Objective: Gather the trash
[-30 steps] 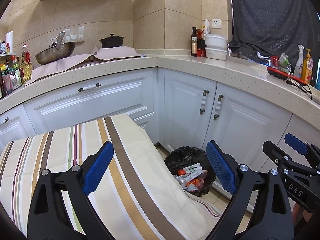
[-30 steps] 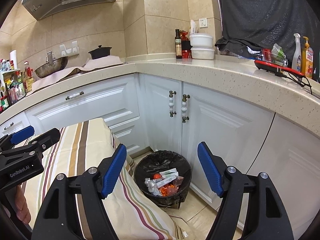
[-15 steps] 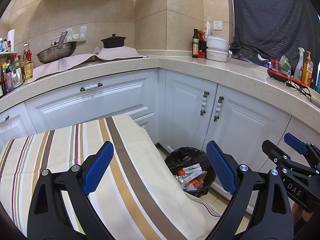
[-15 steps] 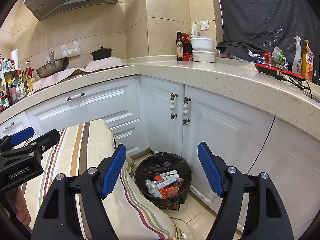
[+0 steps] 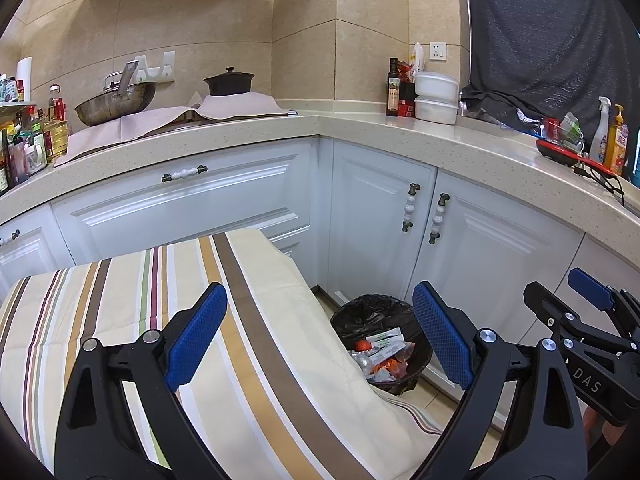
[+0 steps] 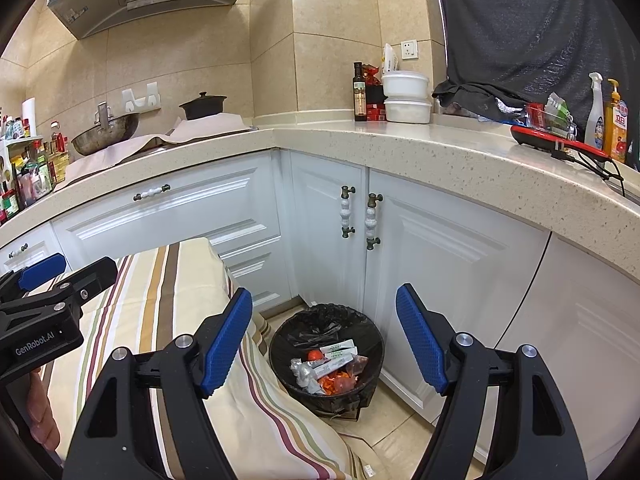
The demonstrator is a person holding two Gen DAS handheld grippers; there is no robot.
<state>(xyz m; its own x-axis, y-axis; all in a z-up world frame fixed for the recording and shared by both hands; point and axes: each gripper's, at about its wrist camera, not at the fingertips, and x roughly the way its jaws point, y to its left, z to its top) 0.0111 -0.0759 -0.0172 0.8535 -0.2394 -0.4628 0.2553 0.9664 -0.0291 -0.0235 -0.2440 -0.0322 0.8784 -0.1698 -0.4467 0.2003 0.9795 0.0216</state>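
Both grippers hang side by side over a striped tablecloth [image 5: 132,320] in a tiled kitchen corner, each with its blue-padded jaws spread wide apart and nothing between them. Seen from its own camera, the left gripper [image 5: 320,340] points down across the cloth toward a black-lined trash bin [image 5: 362,312] on the floor, which stands just beside the draped edge of the cloth and close against the white cabinet doors [image 5: 376,216]. Inside the bin lies the collected trash [image 5: 380,354]: white and green wrappers, crumpled foil and orange-red scraps. The right gripper [image 6: 324,344] frames the same bin between its open jaws, the bin sitting in the angle where the two runs of cabinets meet. Each camera catches the other tool at the edge of its view, the right one at the lower right of the left view and the left one at the lower left of the right view, where part of a person's hand [image 6: 40,420] shows beneath it. On the speckled countertop [image 6: 400,140] above stand a dark bottle [image 6: 360,92], two stacked white containers [image 6: 406,98], a metal wok [image 6: 106,132] and a black lidded pot [image 6: 202,106] on a pale cloth, with spray and soap bottles at the far right.
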